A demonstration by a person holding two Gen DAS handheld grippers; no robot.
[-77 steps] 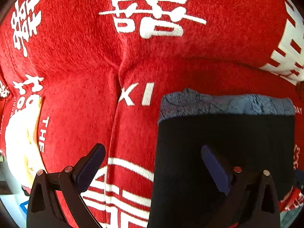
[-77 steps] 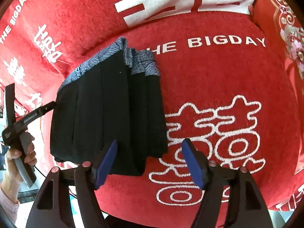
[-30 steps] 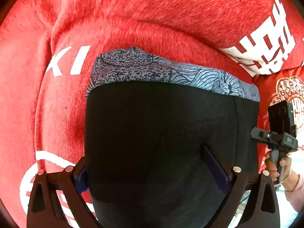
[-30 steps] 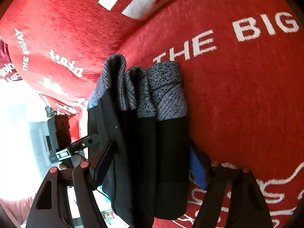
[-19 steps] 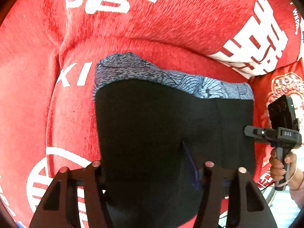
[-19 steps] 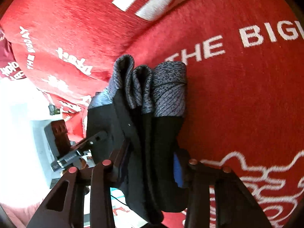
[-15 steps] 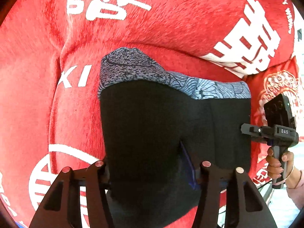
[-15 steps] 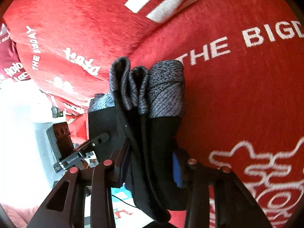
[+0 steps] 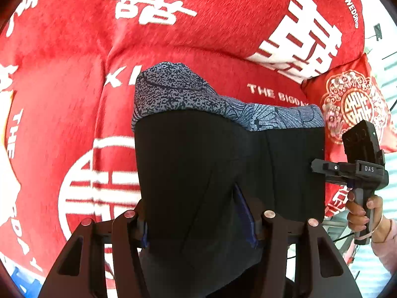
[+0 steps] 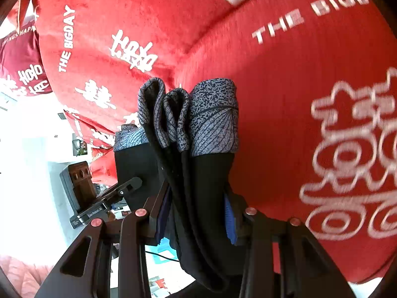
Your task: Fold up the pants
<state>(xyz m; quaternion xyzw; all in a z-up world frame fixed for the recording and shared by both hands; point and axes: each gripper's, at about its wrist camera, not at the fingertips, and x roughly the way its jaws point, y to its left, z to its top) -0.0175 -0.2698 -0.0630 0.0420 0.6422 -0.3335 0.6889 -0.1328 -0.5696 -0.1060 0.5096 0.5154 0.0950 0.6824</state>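
Note:
The folded black pants [image 9: 198,164] with a grey patterned waistband [image 9: 178,92] are held up off the red sofa. My left gripper [image 9: 196,223] is shut on the pants' near edge. My right gripper [image 10: 196,211] is shut on the stacked layers of the pants [image 10: 206,186] from the side; the waistband folds [image 10: 188,116] stand up ahead of it. The right gripper also shows in the left wrist view [image 9: 347,171] at the pants' right edge, held by a hand. The left gripper shows in the right wrist view [image 10: 104,198] at left.
A red sofa cover [image 9: 74,99] with white characters and lettering fills both views. A red embroidered cushion [image 9: 352,104] lies at the right. A bright white room area [image 10: 29,173] shows beyond the sofa's edge.
Both grippers closed on the folded pants and lifted them off the sofa seat. The bundle now hangs between them, farther from the cover.

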